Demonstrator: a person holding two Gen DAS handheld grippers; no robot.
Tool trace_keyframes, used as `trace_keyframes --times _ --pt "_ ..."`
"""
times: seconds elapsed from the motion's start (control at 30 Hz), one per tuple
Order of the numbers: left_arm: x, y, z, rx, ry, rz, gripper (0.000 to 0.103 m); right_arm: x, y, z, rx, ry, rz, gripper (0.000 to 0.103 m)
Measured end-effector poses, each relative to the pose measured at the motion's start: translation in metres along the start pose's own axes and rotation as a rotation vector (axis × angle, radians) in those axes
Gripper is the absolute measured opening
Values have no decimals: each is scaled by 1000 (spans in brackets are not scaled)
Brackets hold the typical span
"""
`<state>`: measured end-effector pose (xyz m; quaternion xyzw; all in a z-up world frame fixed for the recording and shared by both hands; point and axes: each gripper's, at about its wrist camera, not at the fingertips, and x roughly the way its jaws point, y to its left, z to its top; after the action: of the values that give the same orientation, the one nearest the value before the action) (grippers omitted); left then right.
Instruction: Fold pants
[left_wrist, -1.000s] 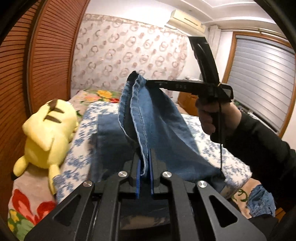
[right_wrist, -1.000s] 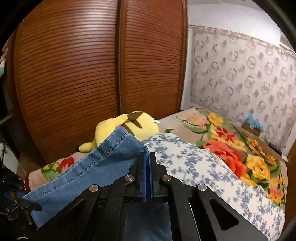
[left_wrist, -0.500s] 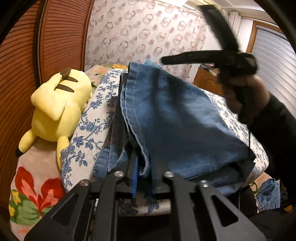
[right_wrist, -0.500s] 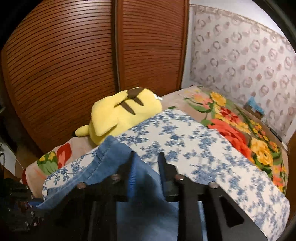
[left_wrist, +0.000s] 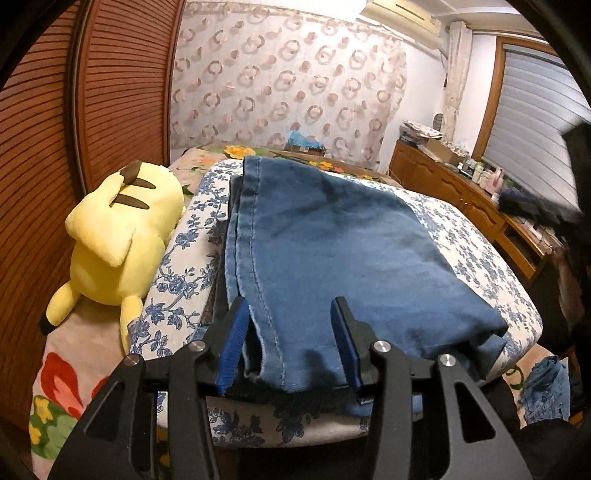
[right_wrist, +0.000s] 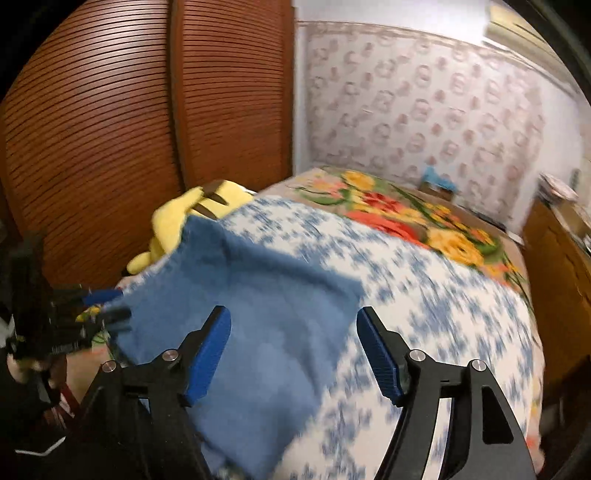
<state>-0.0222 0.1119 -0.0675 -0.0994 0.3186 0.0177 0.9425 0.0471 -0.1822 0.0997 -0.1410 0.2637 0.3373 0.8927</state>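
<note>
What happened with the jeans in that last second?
Both claws let go. The jeans, held up a second ago, now lie folded on the floral quilt. The left claw and right claw are opening. The yellow plush toy stayed put.

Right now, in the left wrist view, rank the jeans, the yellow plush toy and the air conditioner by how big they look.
1. jeans, biggest by far
2. yellow plush toy
3. air conditioner, smallest, though it is far off and partly cut by the frame, so only apparent size.
</note>
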Motion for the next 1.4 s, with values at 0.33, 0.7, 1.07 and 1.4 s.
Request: trace_keyframes --times 0.33,0.7,1.07,1.4 --pt "4 -5 -4 12 24 12 47 -5 51 -59 67 91 0 73" --pt "13 -1 -11 4 43 28 47 19 78 -78 55 158 -149 73" --pt "26 5 -16 21 62 132 47 28 41 -88 187 189 -200 73" --pt "27 15 -18 3 69 123 49 19 26 -102 193 201 -142 73"
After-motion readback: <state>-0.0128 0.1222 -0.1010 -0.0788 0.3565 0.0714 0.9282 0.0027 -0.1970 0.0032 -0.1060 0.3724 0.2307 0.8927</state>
